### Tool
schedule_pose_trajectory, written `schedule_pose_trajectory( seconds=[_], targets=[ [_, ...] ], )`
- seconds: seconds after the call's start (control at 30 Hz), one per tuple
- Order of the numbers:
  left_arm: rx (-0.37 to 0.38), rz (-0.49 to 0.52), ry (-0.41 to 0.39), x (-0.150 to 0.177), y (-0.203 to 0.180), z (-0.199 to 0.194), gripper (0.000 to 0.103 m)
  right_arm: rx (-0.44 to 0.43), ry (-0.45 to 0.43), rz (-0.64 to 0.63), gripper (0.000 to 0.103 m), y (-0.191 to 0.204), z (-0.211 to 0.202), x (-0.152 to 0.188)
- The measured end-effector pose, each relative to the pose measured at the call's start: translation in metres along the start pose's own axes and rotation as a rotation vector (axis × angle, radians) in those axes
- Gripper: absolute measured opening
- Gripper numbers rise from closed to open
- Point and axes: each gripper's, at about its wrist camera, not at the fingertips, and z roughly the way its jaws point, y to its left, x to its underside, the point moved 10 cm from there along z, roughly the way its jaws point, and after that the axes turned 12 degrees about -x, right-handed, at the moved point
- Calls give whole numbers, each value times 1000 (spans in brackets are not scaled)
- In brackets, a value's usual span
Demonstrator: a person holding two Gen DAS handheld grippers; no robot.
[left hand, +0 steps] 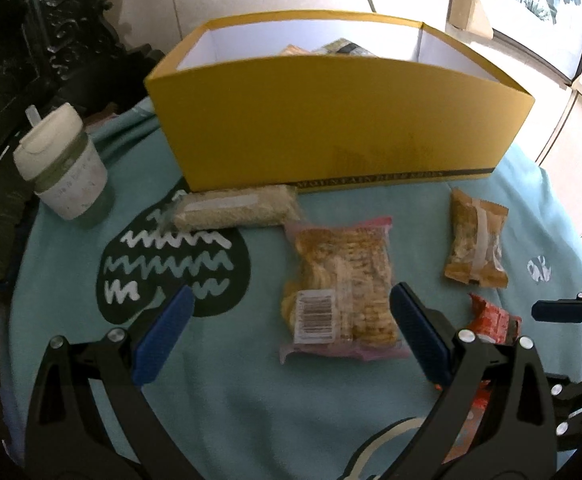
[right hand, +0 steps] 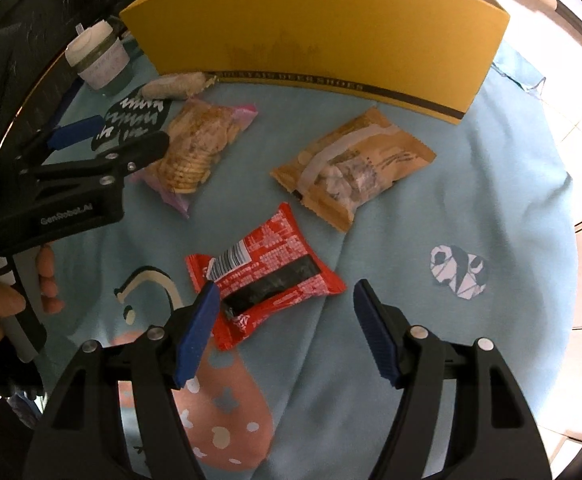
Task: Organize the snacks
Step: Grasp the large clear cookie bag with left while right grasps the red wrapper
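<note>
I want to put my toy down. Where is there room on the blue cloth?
Bare cloth lies right of the brown paper snack packet, around the small panda print, below the yellow cardboard box. It is crowded in the middle: the clear cracker bag, the red wrapper and both open grippers.

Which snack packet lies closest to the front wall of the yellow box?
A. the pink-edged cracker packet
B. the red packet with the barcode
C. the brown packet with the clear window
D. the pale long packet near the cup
D: the pale long packet lies right at the base of the yellow box, beside the cup; the other three lie farther out on the cloth.
</note>
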Motion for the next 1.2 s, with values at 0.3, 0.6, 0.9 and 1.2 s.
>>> schedule_pose_trajectory(
  seconds=[0.3,0.6,0.9,1.2],
  targets=[
    [23,32,20,-3,-27,22,100,93,18,-192,76,16,25,-6],
    [34,50,39,0,-44,43,100,133,-4,-171,102,3,37,-9],
    [39,24,10,-1,-43,49,101,107,-54,-161,102,-2,34,0],
    [64,105,-40,5,-56,30,58,77,-60,-178,31,6,24,-8]
  ],
)
